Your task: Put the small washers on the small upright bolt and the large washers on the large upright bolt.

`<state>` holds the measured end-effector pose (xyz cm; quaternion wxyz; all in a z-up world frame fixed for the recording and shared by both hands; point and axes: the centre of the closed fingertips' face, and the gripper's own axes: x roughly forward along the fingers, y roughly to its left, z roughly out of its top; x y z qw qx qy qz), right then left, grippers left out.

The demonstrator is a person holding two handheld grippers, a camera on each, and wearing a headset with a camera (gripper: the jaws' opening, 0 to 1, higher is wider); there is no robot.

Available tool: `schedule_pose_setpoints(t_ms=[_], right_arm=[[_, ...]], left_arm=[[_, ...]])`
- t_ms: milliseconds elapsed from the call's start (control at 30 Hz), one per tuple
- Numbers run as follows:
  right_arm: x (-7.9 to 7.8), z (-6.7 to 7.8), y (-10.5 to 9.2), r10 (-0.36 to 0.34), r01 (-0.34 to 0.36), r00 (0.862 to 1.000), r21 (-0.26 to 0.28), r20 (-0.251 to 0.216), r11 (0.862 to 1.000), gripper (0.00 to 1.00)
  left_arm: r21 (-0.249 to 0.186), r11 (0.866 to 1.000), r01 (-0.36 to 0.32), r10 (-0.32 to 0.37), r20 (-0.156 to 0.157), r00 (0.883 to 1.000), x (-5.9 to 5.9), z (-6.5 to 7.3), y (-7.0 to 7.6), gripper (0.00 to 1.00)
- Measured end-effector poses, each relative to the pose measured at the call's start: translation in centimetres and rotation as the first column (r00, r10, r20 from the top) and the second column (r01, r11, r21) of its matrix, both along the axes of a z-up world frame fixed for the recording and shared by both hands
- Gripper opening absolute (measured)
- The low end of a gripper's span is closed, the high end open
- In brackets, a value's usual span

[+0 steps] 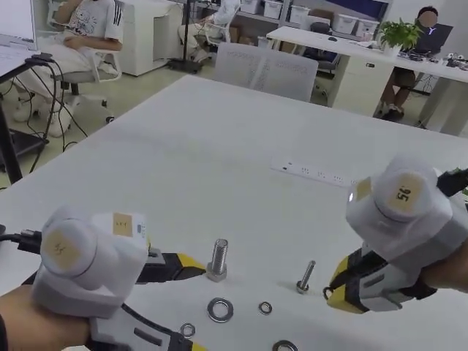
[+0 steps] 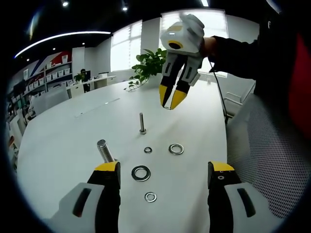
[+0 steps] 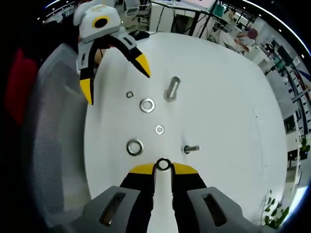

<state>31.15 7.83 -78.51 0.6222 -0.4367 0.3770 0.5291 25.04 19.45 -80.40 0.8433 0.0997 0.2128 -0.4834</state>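
washer [image 3: 164,165], likely light, stiff and slippery, sits pinched at its rim in right gripper [image 3: 164,170] jaws near small bolt [image 3: 190,149]; left gripper [image 2: 164,167] jaws gape.

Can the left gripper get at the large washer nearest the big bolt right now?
Likely yes. The left gripper is open, and the large washer lies flat just ahead of its jaws, uncovered. The large bolt stands close beside one jaw, so go carefully.

Ahead of me the white tabletop [image 1: 219,146] lies open; nearer, a thick upright steel bolt [image 1: 218,260], a thin upright steel bolt [image 1: 306,276] and scattered flat steel washers [image 1: 210,310] block my path.
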Motion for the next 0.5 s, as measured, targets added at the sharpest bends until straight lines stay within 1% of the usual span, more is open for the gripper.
schedule_pose_setpoints(t_ms=[100, 167, 233, 400, 500], right_arm=[[0.5, 0.4, 0.0, -0.001, 0.001, 1.000, 0.002, 0.012, 1.000, 0.14], [0.9, 0.6, 0.0, -0.002, 0.002, 1.000, 0.000, 0.020, 1.000, 0.14], [1.2, 0.8, 0.1, -0.003, 0.003, 1.000, 0.001, 0.022, 1.000, 0.14], [1.9, 1.2, 0.3, 0.005, -0.005, 0.999, -0.009, 0.036, 1.000, 0.14], [2.3, 1.5, 0.4, 0.009, -0.009, 0.999, -0.013, 0.042, 1.000, 0.14]], left_arm=[[-0.005, 1.000, -0.003, 0.003, 0.004, 1.000, 0.1, 0.1, 0.0, 0.73], [-0.017, 1.000, -0.008, 0.008, 0.008, 1.000, 0.2, 0.3, 0.0, 0.73], [-0.019, 1.000, -0.009, 0.009, 0.013, 1.000, 0.2, 0.3, 0.0, 0.73], [-0.019, 1.000, -0.008, 0.008, 0.012, 1.000, 0.2, 0.2, 0.0, 0.72], [-0.029, 0.999, -0.012, 0.012, 0.016, 1.000, 0.3, 0.4, 0.1, 0.72]])
